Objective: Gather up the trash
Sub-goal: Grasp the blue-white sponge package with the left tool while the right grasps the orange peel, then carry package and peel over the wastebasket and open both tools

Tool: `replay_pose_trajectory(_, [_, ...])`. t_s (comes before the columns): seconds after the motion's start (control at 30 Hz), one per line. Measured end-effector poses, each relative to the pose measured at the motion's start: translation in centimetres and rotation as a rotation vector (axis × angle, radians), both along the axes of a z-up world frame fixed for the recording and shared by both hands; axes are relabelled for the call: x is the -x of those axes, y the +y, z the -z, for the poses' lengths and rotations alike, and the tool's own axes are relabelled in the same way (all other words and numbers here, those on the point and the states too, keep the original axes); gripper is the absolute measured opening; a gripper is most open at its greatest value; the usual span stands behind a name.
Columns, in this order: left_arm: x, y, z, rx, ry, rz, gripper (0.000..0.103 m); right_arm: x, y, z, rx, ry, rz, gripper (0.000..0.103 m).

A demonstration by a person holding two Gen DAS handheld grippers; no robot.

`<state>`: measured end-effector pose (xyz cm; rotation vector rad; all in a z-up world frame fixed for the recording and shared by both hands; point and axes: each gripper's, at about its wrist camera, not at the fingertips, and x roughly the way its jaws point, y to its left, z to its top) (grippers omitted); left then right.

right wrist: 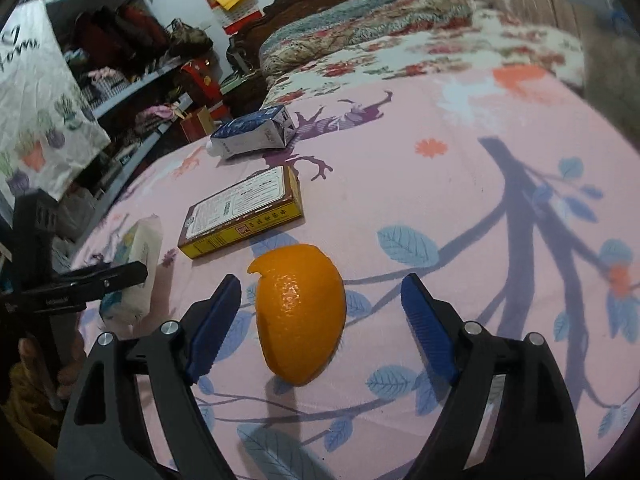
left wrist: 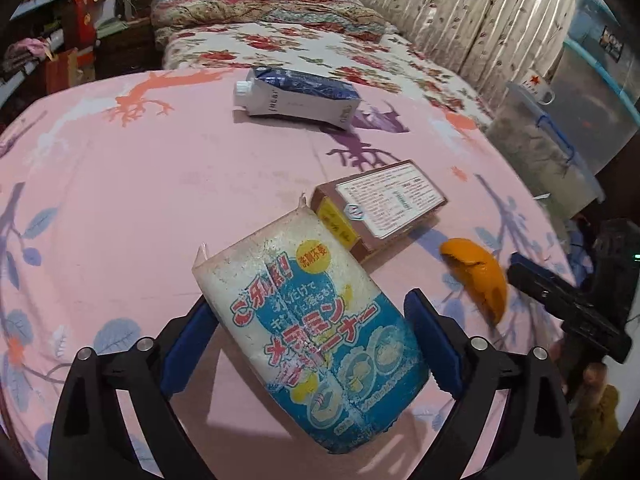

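Note:
My left gripper [left wrist: 310, 312] is open around a white and blue sponge packet [left wrist: 312, 340] lying on the pink sheet; its fingers flank the packet without squeezing it. My right gripper [right wrist: 320, 296] is open around an orange peel [right wrist: 302, 312], which stands between its fingers; the peel also shows in the left wrist view [left wrist: 478, 276]. A brown and yellow box [left wrist: 380, 204] [right wrist: 244, 212] lies just beyond both. A blue and white carton [left wrist: 298, 96] [right wrist: 254, 132] lies on its side farther back. The packet shows partly in the right wrist view [right wrist: 136, 264].
All lies on a bed with a pink leaf-print sheet [right wrist: 460, 200]. A floral quilt [left wrist: 280, 52] and headboard are behind. A clear storage bin [left wrist: 548, 152] stands at the right. Cluttered shelves [right wrist: 120, 60] and a printed paper bag [right wrist: 36, 112] stand at the left.

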<state>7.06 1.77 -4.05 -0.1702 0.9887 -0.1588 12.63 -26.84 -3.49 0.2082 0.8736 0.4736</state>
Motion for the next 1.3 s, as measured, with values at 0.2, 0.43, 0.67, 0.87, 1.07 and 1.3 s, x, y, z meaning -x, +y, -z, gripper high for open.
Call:
replay_pose_trajectory(0.2, [-0.3,0.2,0.8,-0.023,0.055,-0.028,0.089,0.7,0.9,0.4,0.065,0.000,-0.054,0.083])
replay_pose_trajectory(0.43, [0.0,-1.5,0.9,-0.043,0.042,0.029,0.079,1.1,3.0,0.7,0.237,-0.026,-0.110,0.031])
replay_pose_trajectory(0.67, [0.1,-6.0,-1.8,0.068,0.019,0.200,0.079,1.2,-4.1,-0.6,0.050,-0.005,0.030,0.028])
replay_pose_trajectory(0.87, [-3.2,-14.3,-3.7,0.117,0.029,0.401,0.080,1.1,-12.4,-0.9,0.011,-0.014,0.223,0.028])
replay_pose_trajectory(1.07, [-8.7,-28.5,-5.5,0.092,0.015,0.641,0.081,1.3,-25.3,-2.0,-0.016,-0.065,0.513,0.028])
replay_pose_trajectory(1.3, [-15.4,-46.3,-5.3,0.118,0.064,0.820,0.082,-0.7,-39.1,-1.5,-0.034,-0.065,0.797,0.028])
